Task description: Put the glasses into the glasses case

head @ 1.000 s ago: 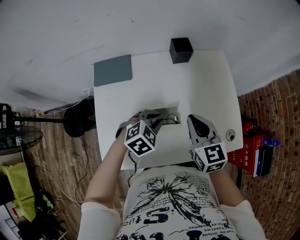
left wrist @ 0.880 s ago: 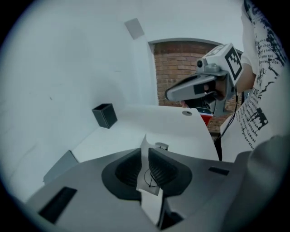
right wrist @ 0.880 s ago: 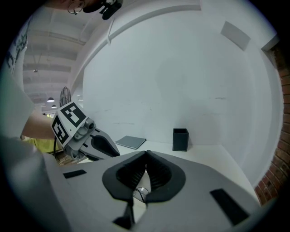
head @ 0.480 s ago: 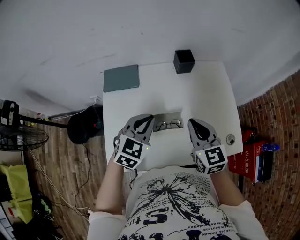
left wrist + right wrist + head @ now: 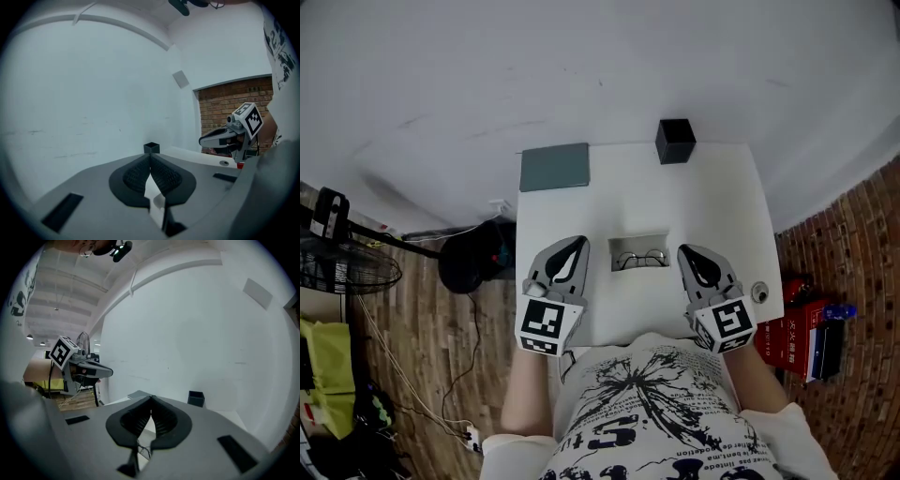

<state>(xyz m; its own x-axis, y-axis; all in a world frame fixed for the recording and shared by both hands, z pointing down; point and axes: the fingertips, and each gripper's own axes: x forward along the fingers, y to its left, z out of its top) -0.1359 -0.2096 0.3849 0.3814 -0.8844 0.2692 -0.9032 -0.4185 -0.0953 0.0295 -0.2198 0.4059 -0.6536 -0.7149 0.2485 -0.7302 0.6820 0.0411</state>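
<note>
The glasses (image 5: 640, 258) lie in an open white glasses case (image 5: 624, 246) in the middle of the white table (image 5: 712, 202). My left gripper (image 5: 577, 243) hangs just left of the case, shut and holding nothing. My right gripper (image 5: 683, 251) hangs just right of it, also shut and holding nothing. In the left gripper view the ribbed pads (image 5: 161, 174) meet at the tip, and the right gripper (image 5: 206, 139) shows at the right. In the right gripper view a bit of the glasses' wire (image 5: 145, 451) shows below the closed pads (image 5: 161, 420).
A flat grey-green box (image 5: 554, 168) lies at the table's far left corner and a black cube box (image 5: 675, 141) stands at the far edge. A small round fitting (image 5: 759, 292) sits near the right edge. A fan (image 5: 347, 267) and a red box (image 5: 797, 317) are on the floor.
My left gripper has drawn back from over the case to its left side. The right gripper has hardly moved. The glasses now show uncovered in the case.
</note>
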